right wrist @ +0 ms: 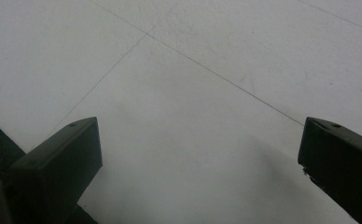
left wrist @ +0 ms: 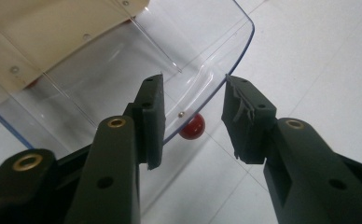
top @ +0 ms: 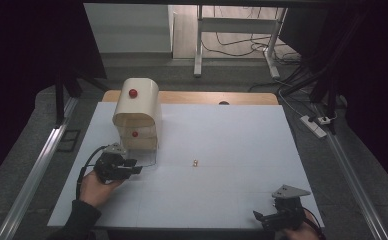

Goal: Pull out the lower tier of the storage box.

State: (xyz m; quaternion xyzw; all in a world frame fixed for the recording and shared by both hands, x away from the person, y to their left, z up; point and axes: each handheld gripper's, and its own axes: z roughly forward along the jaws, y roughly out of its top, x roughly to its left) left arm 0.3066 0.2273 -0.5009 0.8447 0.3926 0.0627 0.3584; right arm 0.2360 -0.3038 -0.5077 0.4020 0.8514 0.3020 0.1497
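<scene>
Your left gripper (left wrist: 191, 119) holds its jaws spread around the red round knob (left wrist: 191, 127) of the clear curved plastic lid (left wrist: 207, 56), at the table's near left, not pinching it.

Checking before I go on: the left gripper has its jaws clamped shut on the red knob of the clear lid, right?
Not quite. In the left gripper view the left gripper has its jaws apart, either side of the clear lid's edge, and the red knob sits beyond them untouched, not clamped.
</scene>
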